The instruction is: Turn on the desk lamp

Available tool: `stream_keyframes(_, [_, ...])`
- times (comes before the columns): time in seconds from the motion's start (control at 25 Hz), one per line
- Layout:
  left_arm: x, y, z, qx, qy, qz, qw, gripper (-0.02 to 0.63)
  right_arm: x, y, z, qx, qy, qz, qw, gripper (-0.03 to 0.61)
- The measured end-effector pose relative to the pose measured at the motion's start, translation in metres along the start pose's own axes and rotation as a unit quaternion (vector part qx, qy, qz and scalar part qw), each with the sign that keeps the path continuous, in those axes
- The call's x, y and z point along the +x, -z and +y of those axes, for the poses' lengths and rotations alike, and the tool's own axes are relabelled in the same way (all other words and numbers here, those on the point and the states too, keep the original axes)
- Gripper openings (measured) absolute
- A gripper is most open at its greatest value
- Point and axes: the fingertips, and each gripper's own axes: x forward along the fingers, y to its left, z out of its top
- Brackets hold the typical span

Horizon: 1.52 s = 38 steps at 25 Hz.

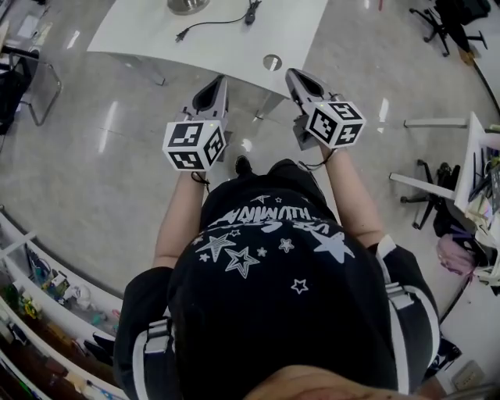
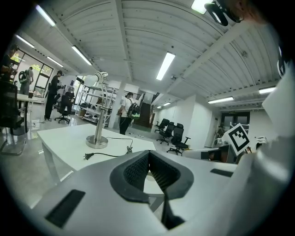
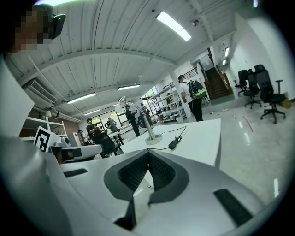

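Observation:
A silver desk lamp stands on the white table (image 1: 141, 31); only its round base (image 1: 187, 5) shows in the head view. The left gripper view shows its pole and head (image 2: 97, 133). Its black cord runs to a loose plug (image 1: 181, 35) lying on the tabletop, with an inline switch (image 1: 251, 11) along it. My left gripper (image 1: 219, 79) and right gripper (image 1: 291, 73) are held side by side short of the table's near edge, both pointing at it. Each is shut with nothing between the jaws. From the right gripper view the switch (image 3: 174, 144) and lamp base (image 3: 153, 137) lie ahead.
A round cable hole (image 1: 272, 62) sits in the table near its front edge. Office chairs (image 1: 441, 23) stand at the back right, another chair (image 1: 23, 78) at the left. Shelves (image 1: 47, 297) line the lower left, a desk (image 1: 469, 164) the right. People stand beyond the table (image 2: 125, 113).

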Motion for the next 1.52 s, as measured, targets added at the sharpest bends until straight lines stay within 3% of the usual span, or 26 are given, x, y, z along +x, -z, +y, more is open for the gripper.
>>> stream_keyframes(0.48, [0.034,0.004,0.002,-0.001,0.007,0.020,0.9998,0.009,0.017,-0.011,-0.034,0.019,0.012,0.001,1.000,0.005])
stream_keyframes(1.0, [0.100,-0.009,0.032,-0.013,-0.049,0.026,0.9983,0.011,0.090,-0.059,-0.076,0.011,-0.040,0.016,0.999,0.005])
stream_keyframes(1.28, [0.142,-0.005,0.029,-0.006,-0.059,0.039,0.9975,0.011,0.124,-0.088,-0.107,0.003,-0.070,0.017,0.997,0.005])
stream_keyframes(1.52, [0.172,0.015,0.024,0.007,-0.068,0.072,0.9950,0.011,0.139,-0.093,-0.120,0.001,-0.098,0.028,0.995,0.005])
